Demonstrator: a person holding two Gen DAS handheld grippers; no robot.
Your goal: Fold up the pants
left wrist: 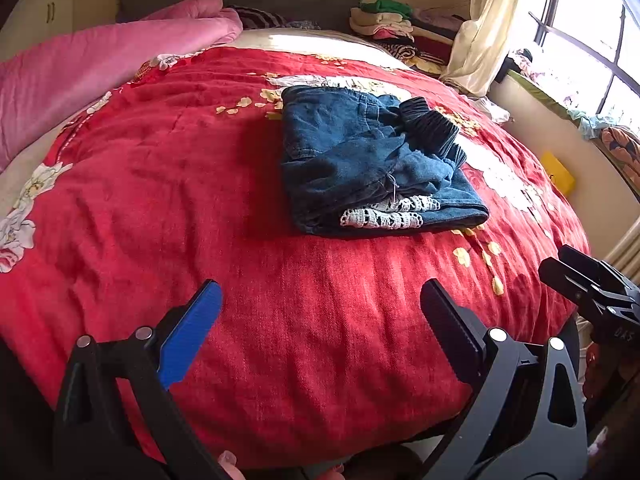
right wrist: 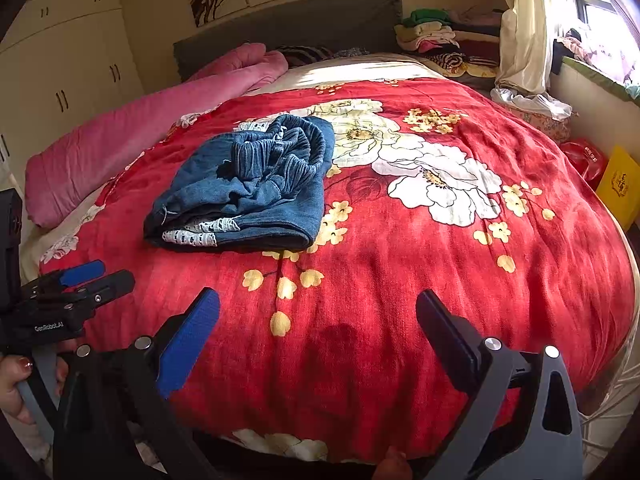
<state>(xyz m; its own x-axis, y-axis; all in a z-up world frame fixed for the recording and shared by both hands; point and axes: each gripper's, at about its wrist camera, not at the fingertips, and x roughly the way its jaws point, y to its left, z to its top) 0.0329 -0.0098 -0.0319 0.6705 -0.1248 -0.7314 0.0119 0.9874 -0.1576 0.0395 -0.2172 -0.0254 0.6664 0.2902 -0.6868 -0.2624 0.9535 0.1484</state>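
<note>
Red plush blanket (right wrist: 400,300) with white flowers spreads wide and bare around the pants (right wrist: 248,192), a folded denim bundle with lace trim lying mid-bed, well apart from both tools. Left gripper (left wrist: 320,312) and right gripper (right wrist: 318,320) hover near the bed's front edge, jaws spread wide, holding nothing.

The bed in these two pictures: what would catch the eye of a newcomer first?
First the red floral blanket that covers the bed, then the blue denim pants, folded into a compact bundle that lies on it toward the far left, white lace trim showing at its near edge. In front, the left hand-held gripper and the right hand-held gripper hover open, holding nothing.
</note>
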